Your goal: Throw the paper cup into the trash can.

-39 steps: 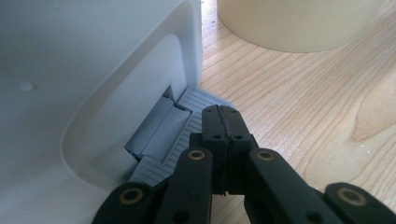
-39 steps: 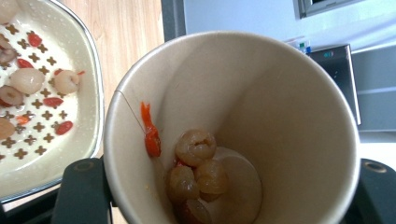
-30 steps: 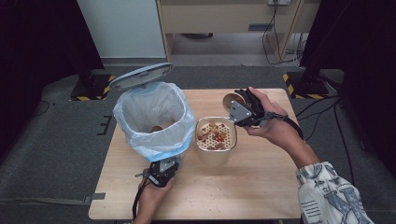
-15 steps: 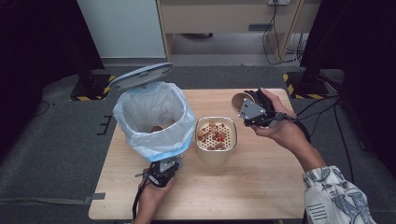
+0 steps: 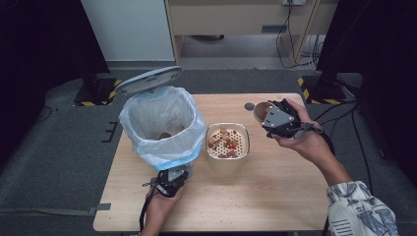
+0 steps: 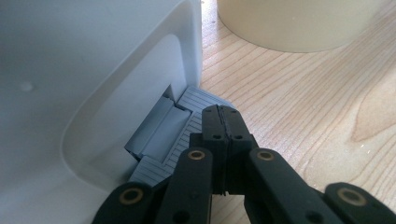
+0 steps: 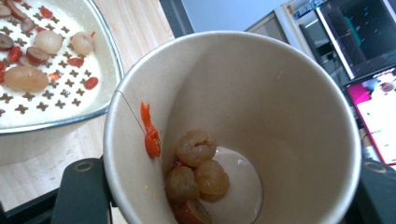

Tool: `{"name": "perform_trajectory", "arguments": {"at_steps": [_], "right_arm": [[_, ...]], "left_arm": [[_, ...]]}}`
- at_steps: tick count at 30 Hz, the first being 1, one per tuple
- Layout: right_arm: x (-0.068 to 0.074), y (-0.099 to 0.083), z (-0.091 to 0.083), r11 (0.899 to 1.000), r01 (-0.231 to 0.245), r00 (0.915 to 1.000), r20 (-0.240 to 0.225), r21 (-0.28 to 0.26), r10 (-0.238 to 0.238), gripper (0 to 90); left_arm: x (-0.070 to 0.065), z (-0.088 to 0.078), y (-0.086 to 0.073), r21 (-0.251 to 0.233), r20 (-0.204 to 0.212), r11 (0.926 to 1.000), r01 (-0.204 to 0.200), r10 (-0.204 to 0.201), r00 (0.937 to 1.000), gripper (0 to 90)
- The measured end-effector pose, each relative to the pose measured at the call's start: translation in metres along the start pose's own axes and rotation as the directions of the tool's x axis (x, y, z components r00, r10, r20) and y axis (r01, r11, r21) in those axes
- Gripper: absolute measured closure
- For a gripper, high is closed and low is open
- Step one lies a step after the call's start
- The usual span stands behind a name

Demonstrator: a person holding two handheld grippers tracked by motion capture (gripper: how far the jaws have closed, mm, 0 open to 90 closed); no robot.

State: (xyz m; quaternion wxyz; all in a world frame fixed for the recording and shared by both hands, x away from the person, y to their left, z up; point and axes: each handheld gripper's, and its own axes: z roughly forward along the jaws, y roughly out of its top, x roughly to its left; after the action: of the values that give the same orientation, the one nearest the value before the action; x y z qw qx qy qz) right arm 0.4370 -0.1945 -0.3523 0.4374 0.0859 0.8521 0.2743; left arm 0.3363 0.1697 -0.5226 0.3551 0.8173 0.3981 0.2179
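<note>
At the right of the high view a paper cup (image 7: 233,135) with leftover fruit is clamped in the right gripper (image 5: 275,118). The bin pedal (image 6: 173,135) is pressed by the left gripper (image 6: 219,126), jaws together. Next, tipping is likely called for over the strainer bowl (image 5: 227,142).

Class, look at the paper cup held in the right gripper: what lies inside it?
The paper cup holds pale round fruits near the bottom and a red berry stuck to the wall. Anything beneath the fruits is hidden.

Light wood table (image 5: 275,196), lined bin (image 5: 162,128), perforated strainer pot (image 5: 227,147), small disc (image 5: 249,105)
</note>
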Motion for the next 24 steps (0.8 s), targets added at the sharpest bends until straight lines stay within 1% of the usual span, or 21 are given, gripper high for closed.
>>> {"name": "perform_trajectory", "arguments": {"at_steps": [6,9,15,18,20,24], "right_arm": [[-0.001,-0.013,0.001,0.998,-0.059,0.9978,-0.031,-0.003,0.059,30.9],[0.0,-0.018,0.002,0.996,-0.088,0.9949,-0.051,-0.006,0.087,30.9],[0.002,-0.026,0.005,0.992,-0.125,0.9886,-0.085,-0.006,0.124,30.8],[-0.001,-0.03,0.006,0.988,-0.156,0.9827,-0.101,-0.007,0.155,30.8],[-0.002,-0.033,0.006,0.981,-0.192,0.975,-0.116,-0.009,0.189,30.8],[-0.006,-0.038,0.006,0.973,-0.23,0.9632,-0.141,0.005,0.229,30.7]], "left_arm": [[0.0,0.0,0.0,-0.002,0.003,1.0,0.003,-0.003,1.0,89.0],[0.0,0.0,0.0,0.0,0.002,1.0,0.002,-0.002,1.0,89.0],[0.0,0.0,0.0,-0.004,0.003,1.0,0.004,-0.004,1.0,89.0],[0.0,0.0,0.0,-0.004,0.003,1.0,0.004,-0.004,1.0,89.0],[0.001,0.0,0.0,-0.004,0.004,1.0,0.004,-0.004,1.0,89.0],[0.0,0.0,0.0,-0.004,0.003,1.0,0.005,-0.005,1.0,89.0]]}}
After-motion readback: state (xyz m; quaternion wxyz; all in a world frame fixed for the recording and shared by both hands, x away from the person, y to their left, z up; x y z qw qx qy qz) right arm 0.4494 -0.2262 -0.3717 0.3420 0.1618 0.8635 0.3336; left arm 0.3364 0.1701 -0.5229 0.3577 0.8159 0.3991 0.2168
